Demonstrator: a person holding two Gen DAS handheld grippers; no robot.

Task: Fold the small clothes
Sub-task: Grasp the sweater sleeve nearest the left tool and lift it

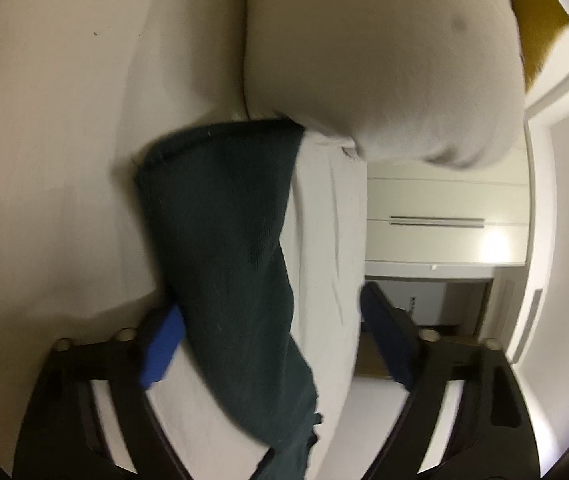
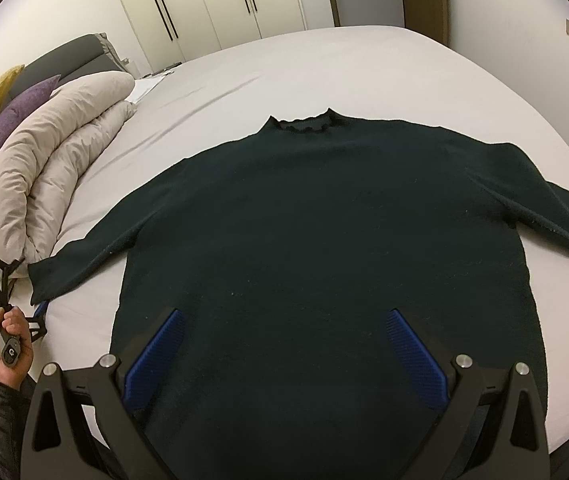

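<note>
White bed [image 2: 324, 64], dark green sweater [image 2: 324, 240] spread flat on it with sleeves out, beige duvet [image 2: 44, 168] bunched beside the left cuff [image 1: 220, 208], right claw [image 2: 282, 360] wide open over the hem, left claw [image 1: 272, 348] open astride the cuff, gripping nothing

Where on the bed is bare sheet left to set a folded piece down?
Bare sheet runs beyond the sweater collar to the far edge, and a smaller patch lies under the left sleeve, beside the body. Crowded: the duvet and pillows fill the left side, where the left gripper is at the cuff.
</note>
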